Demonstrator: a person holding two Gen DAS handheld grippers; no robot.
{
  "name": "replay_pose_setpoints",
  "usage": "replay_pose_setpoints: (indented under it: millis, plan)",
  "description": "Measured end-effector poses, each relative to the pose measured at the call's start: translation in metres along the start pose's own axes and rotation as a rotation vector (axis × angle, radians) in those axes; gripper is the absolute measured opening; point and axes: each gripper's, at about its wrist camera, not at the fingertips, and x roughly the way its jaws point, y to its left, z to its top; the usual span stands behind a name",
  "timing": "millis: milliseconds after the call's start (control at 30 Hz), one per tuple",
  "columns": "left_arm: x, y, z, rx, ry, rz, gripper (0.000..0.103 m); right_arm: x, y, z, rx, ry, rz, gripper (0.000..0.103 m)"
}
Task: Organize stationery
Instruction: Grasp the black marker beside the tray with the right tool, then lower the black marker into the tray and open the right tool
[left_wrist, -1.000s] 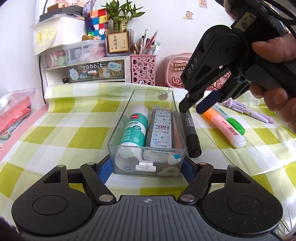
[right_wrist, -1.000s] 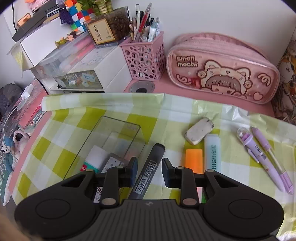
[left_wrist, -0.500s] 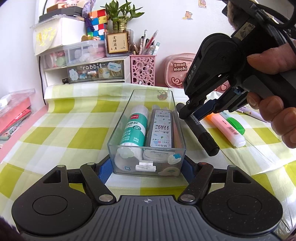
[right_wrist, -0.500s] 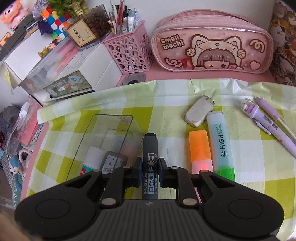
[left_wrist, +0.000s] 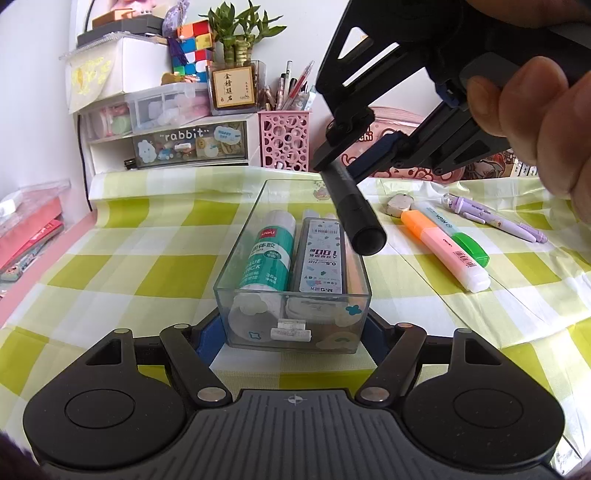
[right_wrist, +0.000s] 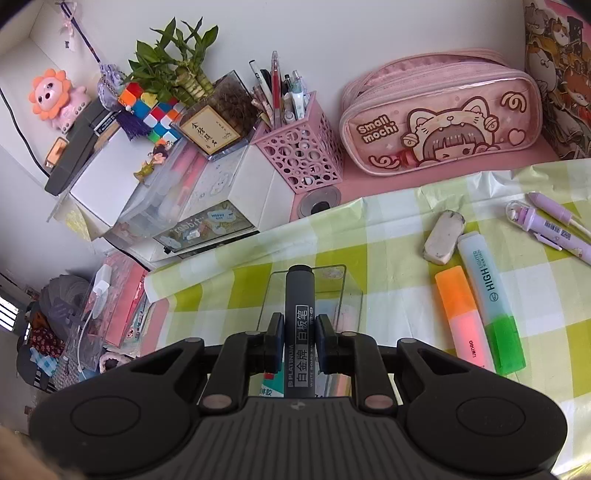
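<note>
RISK: marker tip may strike clear tray (left_wrist: 291, 295) rim at tabletop (left_wrist: 110, 266) centre | LEFT claw (left_wrist: 291, 334) clamps tray's near end | RIGHT claw (right_wrist: 298, 341) pinches black marker (right_wrist: 297, 314), tilted above tray's 2 o'clock side; thin grip may slip.

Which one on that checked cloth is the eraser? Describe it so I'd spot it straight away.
Find the big pink pencil case against the wall, then look at the yellow-checked cloth in front of it. The eraser lies there, at the far tip of the pale blue and green highlighter. It is the only short, stubby, grubby white block; everything around it is long and coloured.
</note>
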Motion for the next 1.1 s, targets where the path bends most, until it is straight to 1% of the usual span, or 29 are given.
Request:
replay_pose_setpoints:
  millis: [333, 400, 533, 667, 767, 833, 967, 1100]
  plan:
    - [0.0, 0.0, 0.0, 0.001, -0.001, 0.0, 0.073, 0.02, 0.012, -0.006, -0.047, 0.028, -0.032, 0.013]
    - [0.0, 0.0, 0.0, 0.0, -0.001, 0.0, 0.073, 0.021, 0.014, -0.007, -0.075, 0.032, -0.043, 0.013]
    - [0.0, 0.0, 0.0, 0.001, -0.001, 0.0, 0.073, 0.015, 0.018, -0.013, -0.134, 0.021, -0.074, 0.013]
    - [0.0, 0.0, 0.0, 0.001, -0.001, 0.0, 0.073, 0.011, 0.025, -0.019, -0.202, 0.028, -0.08, 0.013]
    - [0.0, 0.0, -0.001, 0.001, -0.001, 0.0, 0.073, 0.009, 0.031, -0.025, -0.255, 0.008, -0.121, 0.015]
    - [0.0, 0.0, -0.001, 0.001, -0.001, 0.0, 0.073, 0.008, 0.031, -0.027, -0.273, 0.005, -0.13, 0.016]
    - [0.0, 0.0, -0.001, 0.001, -0.001, 0.0, 0.073, 0.004, 0.031, -0.028, -0.309, 0.004, -0.137, 0.017]
    - [0.0, 0.0, -0.001, 0.0, -0.001, 0.0, 0.073, -0.003, 0.028, -0.025, -0.317, -0.022, -0.115, 0.019]
